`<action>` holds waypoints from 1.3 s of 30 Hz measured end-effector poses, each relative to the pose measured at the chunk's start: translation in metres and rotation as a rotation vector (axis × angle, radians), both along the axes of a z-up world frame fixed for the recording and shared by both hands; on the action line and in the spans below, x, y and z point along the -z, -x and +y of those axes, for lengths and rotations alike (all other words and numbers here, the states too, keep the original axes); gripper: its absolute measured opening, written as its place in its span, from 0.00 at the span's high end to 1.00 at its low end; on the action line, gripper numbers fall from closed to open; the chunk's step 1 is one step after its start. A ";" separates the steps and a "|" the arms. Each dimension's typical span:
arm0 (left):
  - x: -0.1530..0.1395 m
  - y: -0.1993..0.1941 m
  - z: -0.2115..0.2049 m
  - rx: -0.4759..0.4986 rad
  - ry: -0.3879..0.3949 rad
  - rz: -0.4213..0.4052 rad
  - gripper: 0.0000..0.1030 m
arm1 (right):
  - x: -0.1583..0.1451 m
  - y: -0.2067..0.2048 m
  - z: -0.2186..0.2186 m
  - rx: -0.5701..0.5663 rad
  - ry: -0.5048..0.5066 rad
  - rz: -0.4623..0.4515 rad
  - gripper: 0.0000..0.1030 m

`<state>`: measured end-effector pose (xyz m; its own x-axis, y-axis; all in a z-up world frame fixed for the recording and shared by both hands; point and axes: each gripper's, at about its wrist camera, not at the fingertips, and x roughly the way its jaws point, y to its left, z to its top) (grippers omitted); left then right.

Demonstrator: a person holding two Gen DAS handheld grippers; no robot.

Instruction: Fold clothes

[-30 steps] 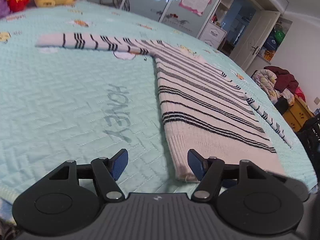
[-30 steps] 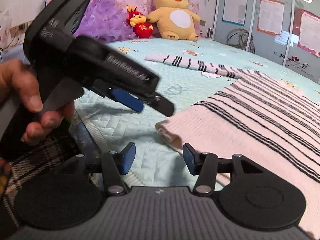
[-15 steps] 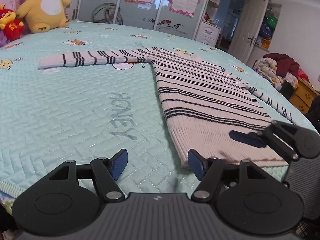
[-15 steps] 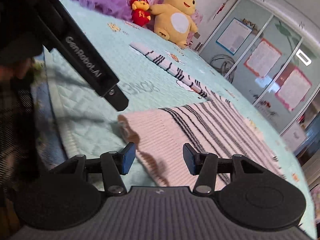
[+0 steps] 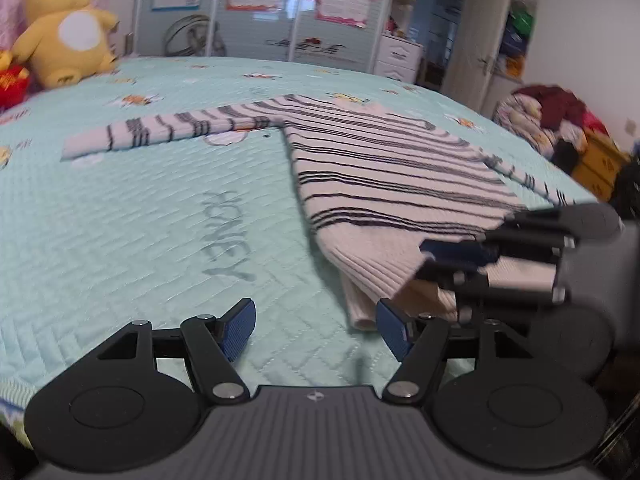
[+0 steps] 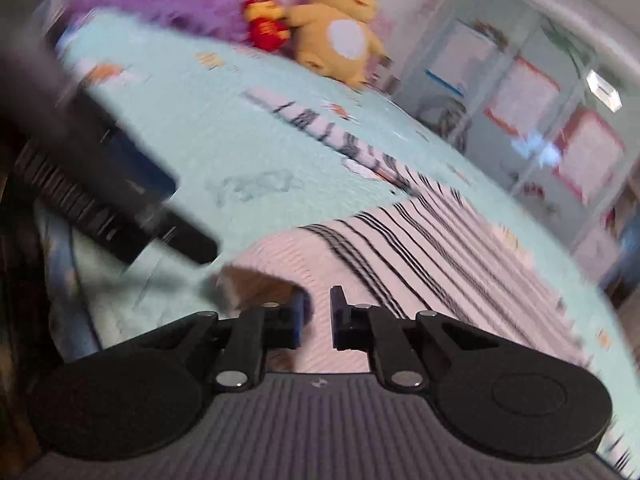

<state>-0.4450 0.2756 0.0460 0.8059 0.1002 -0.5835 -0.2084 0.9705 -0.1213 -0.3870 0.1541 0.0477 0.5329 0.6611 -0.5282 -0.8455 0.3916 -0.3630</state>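
Left wrist view: ribbed knit sweater, pale w/ thin dark stripes, lies flat on quilted mint bed, sleeve out to one side. Right tongs clenched on the hem's top layer, lifting it off the lower one. Left tongs released, low over quilt beside hem corner. Right wrist view blurred.

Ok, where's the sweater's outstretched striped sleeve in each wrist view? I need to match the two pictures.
Left wrist: the striped sleeve lies flat across the upper left, pointing left from the sweater body.
Right wrist: the same sleeve runs diagonally through the upper middle, blurred, toward the toys.
Shared landmark: the yellow plush toy at the bed's head, top left in the left view, top centre in the right.
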 end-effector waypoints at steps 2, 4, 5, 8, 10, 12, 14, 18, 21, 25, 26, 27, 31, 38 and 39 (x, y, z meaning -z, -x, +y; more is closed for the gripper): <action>0.000 -0.004 -0.011 0.034 -0.045 0.000 0.32 | -0.006 -0.010 -0.007 0.034 -0.056 0.108 0.90; 0.000 -0.008 -0.021 0.064 -0.089 -0.003 0.32 | -0.010 -0.019 -0.013 0.068 -0.110 0.211 0.91; 0.000 -0.010 -0.024 0.069 -0.107 -0.003 0.32 | -0.012 -0.024 -0.017 0.085 -0.137 0.263 0.95; 0.002 -0.018 -0.032 0.080 -0.152 -0.001 0.32 | -0.013 -0.029 -0.022 0.124 -0.177 0.320 1.00; 0.005 -0.024 -0.034 0.084 -0.164 0.001 0.32 | -0.013 -0.030 -0.024 0.148 -0.199 0.341 1.00; 0.007 -0.029 -0.038 0.088 -0.192 0.002 0.32 | -0.017 -0.031 -0.025 0.166 -0.226 0.363 1.00; 0.009 -0.033 -0.042 0.091 -0.224 -0.001 0.32 | -0.020 -0.034 -0.026 0.182 -0.258 0.390 1.00; 0.012 -0.039 -0.047 0.061 -0.291 -0.020 0.31 | -0.029 -0.042 -0.031 0.221 -0.336 0.470 1.00; 0.015 -0.044 -0.046 0.027 -0.311 -0.034 0.30 | -0.033 -0.045 -0.035 0.242 -0.376 0.526 1.00; 0.018 -0.051 -0.044 -0.018 -0.337 -0.052 0.30 | -0.032 -0.042 -0.037 0.259 -0.391 0.536 1.00; 0.018 -0.053 -0.044 -0.029 -0.343 -0.057 0.31 | -0.032 -0.042 -0.038 0.262 -0.394 0.538 1.00; 0.019 -0.054 -0.043 -0.041 -0.350 -0.061 0.31 | -0.033 -0.042 -0.039 0.265 -0.398 0.541 1.00; 0.022 -0.059 -0.039 -0.082 -0.357 -0.082 0.37 | -0.035 -0.040 -0.040 0.271 -0.405 0.531 1.00; 0.005 -0.036 -0.026 -0.137 -0.288 -0.201 0.92 | -0.032 -0.032 -0.041 0.270 -0.358 0.489 1.00; 0.004 -0.033 -0.026 -0.150 -0.281 -0.197 0.92 | -0.031 -0.030 -0.040 0.265 -0.345 0.480 1.00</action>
<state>-0.4117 0.2498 0.0421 0.8640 0.3599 -0.3521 -0.3502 0.9320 0.0932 -0.3568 0.1139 0.0786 0.4589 0.7135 -0.5294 -0.7410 0.6362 0.2151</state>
